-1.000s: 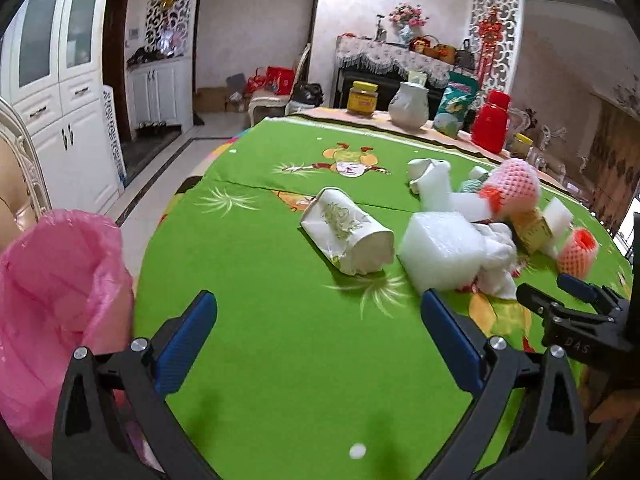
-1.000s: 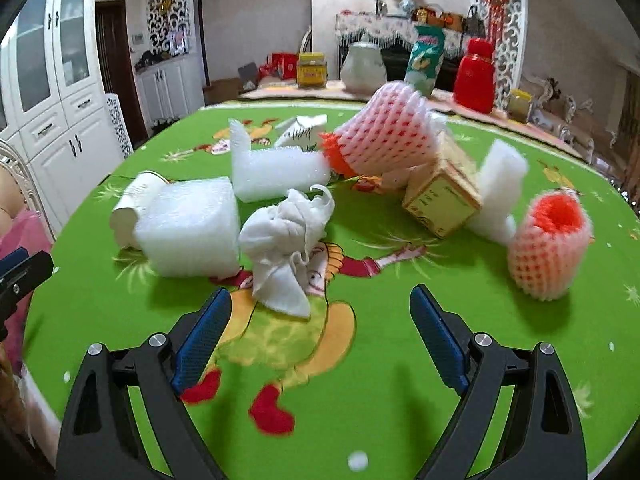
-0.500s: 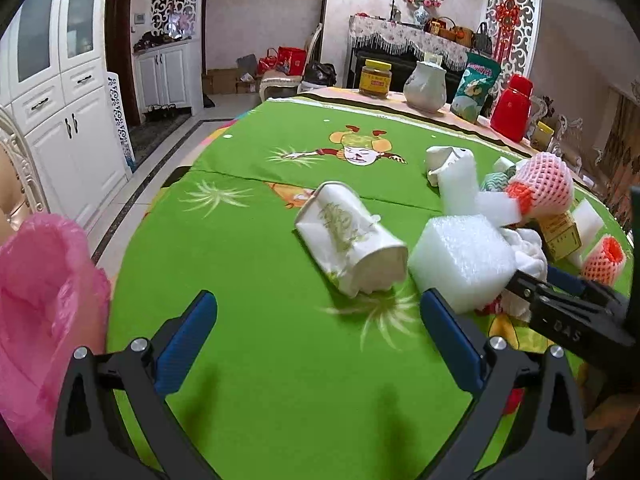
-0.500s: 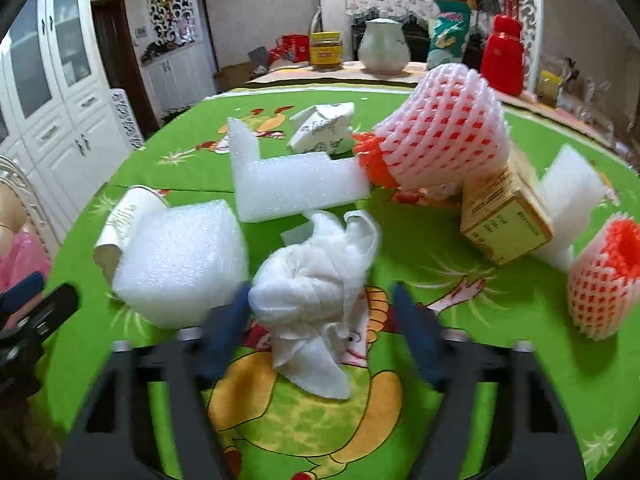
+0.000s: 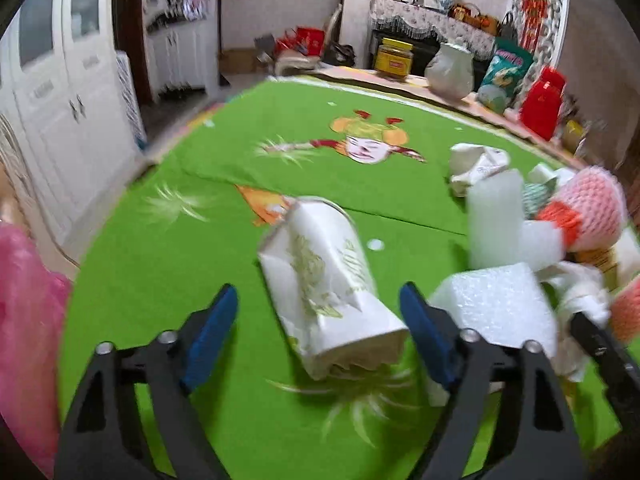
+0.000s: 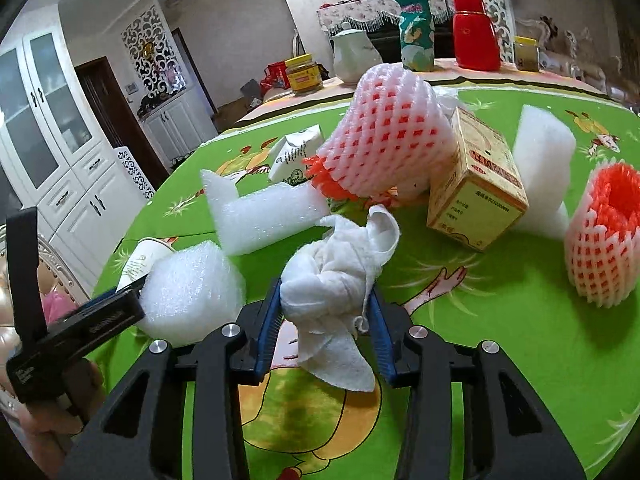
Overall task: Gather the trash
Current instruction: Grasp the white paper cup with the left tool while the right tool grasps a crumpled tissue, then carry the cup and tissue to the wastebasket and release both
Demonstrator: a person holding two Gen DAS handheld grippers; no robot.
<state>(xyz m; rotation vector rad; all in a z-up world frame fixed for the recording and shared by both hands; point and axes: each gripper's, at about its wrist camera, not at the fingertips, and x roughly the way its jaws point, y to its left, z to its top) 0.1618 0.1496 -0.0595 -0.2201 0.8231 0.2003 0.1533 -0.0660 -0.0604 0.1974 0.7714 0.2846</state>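
My left gripper (image 5: pixel 320 324) is open, its blue jaws on either side of a crushed white paper cup (image 5: pixel 328 284) lying on the green tablecloth. My right gripper (image 6: pixel 326 328) is shut on a crumpled white tissue (image 6: pixel 336 280) near the table's front. A white foam block (image 6: pixel 188 292) lies just left of the tissue, also seen in the left wrist view (image 5: pixel 496 308). A pink trash bag (image 5: pixel 28 320) hangs at the far left.
More trash lies beyond: an L-shaped foam piece (image 6: pixel 264 212), a pink foam fruit net (image 6: pixel 388 132), a small cardboard box (image 6: pixel 476 196), a second fruit net (image 6: pixel 604 236), a foam slab (image 6: pixel 544 156). Jars, jug and red flask (image 6: pixel 476 32) stand at the back.
My left gripper moved forward until its open jaws flank the paper cup. My right gripper advanced onto the tissue and closed on it.
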